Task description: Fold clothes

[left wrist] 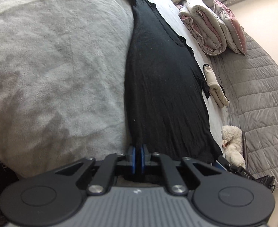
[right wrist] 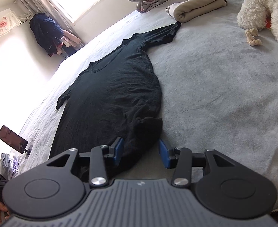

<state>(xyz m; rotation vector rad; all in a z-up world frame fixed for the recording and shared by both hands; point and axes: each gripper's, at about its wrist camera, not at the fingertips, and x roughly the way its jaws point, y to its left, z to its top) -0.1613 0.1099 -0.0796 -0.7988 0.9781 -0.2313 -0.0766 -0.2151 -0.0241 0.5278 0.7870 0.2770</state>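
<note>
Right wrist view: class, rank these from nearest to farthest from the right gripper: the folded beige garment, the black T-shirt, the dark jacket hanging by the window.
1. Black T-shirt: its hem lies between the open pads of the right gripper.
2. Folded beige garment: upper right, beyond the shirt's far sleeve.
3. Dark jacket: upper left, off the bed, by the window.

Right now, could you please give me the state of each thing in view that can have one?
Left gripper: shut on the hem of the black T-shirt.
Right gripper: open, the shirt's bunched hem corner between its pads.
Black T-shirt: spread flat on the bed, unfolded, sleeves out.
Beige garment: folded, beside one sleeve tip.
Quilt: folded up.
Phone: propped on a stand, screen dark.
</note>
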